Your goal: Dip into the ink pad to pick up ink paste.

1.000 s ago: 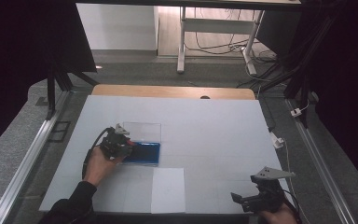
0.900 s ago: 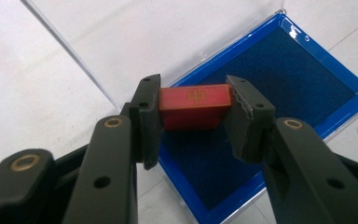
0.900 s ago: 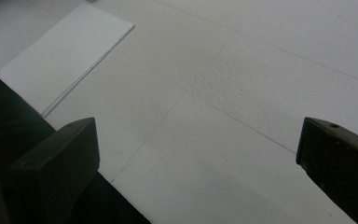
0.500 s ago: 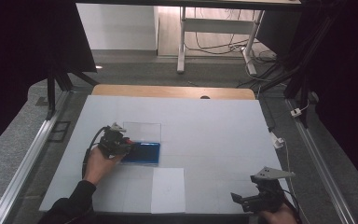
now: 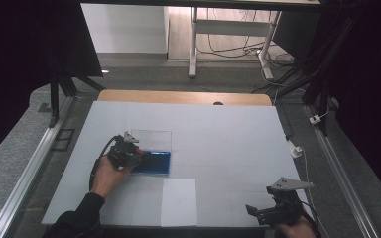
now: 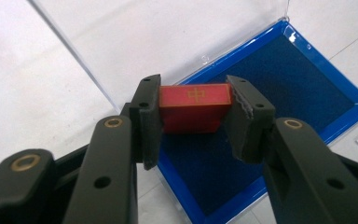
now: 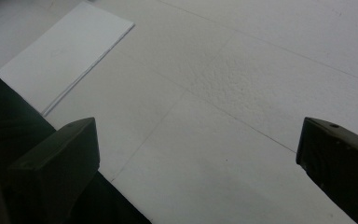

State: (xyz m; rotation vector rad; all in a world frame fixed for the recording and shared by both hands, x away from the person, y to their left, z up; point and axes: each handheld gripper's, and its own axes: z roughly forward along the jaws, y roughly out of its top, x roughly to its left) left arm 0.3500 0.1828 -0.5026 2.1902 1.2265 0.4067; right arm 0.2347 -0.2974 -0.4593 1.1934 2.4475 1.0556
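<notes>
The red block (image 6: 193, 107) sits clamped between the jaws of my left gripper (image 6: 193, 114), pressed on its two short ends, so its long axis runs straight across from one pad to the other. Its top face carries a thin gold outline and a small gold mark, and that face looks up and away from me. I hold it just above the near left corner of the blue tray (image 6: 279, 98), over the dark felt lining and a little inside the bright blue rim. The tray's long side runs away from the block toward the upper right of my left gripper view, so block and tray are not quite lined up; I judge that a slight turn of the wrist would square them before I set the block down. The clear lid (image 5: 151, 139) stands open along the tray's far edge, hinged back, well clear of the block.

From the high view my left gripper (image 5: 125, 150) rests at the left end of the tray (image 5: 156, 162), though the block itself is too small there to make out. A white sheet (image 5: 179, 201) lies just nearer me than the tray. My right gripper (image 5: 273, 212) waits well off to the right of the tray, jaws wide apart with nothing between them, so the left is plainly the nearer hand.
</notes>
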